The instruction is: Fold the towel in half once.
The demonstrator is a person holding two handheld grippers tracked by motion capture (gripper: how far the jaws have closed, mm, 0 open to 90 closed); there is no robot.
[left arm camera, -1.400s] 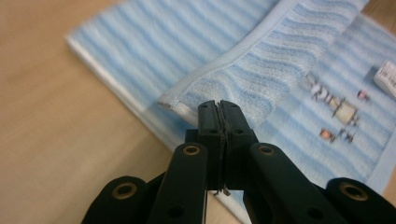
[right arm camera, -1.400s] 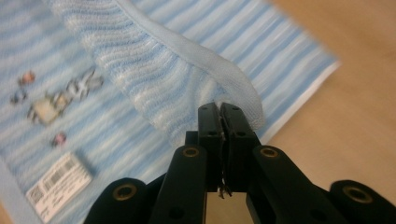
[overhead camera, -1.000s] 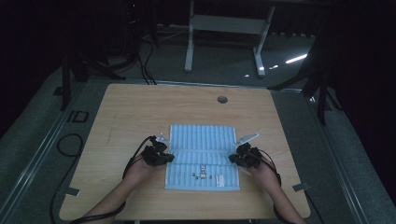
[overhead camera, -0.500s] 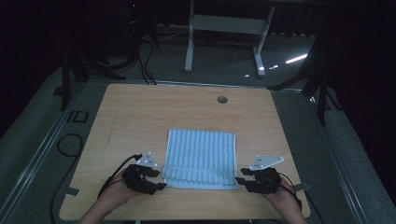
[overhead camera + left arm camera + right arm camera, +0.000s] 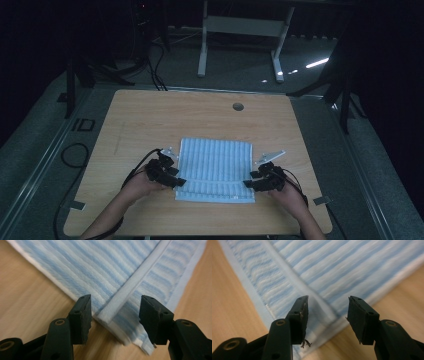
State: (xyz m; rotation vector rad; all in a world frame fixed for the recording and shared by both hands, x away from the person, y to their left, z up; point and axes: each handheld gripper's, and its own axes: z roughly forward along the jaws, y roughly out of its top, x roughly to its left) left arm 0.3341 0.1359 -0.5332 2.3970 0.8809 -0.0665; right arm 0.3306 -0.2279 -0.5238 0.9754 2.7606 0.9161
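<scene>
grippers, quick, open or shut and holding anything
left gripper: open, jaws just opened, towel edge between them, not gripped.
right gripper: open, jaws just opened, over the towel's folded edge, holding nothing.

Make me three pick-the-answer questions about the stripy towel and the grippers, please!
1. Where does the towel lie?
A. on the wooden table
B. on the floor
C. on a chair

2. What colours are its stripes?
A. red and black
B. blue and white
C. green and yellow

3. How do the left gripper and right gripper stand?
A. both open, pads off the towel
B. both clamped on the towel
C. one lifts the towel

Answers: 1 A, the folded towel rests flat on the table near the person's hands. 2 B, both gripper views show blue and white stripes. 3 A, the jaws have just been opening, with gaps either side of the folded edge.
</scene>
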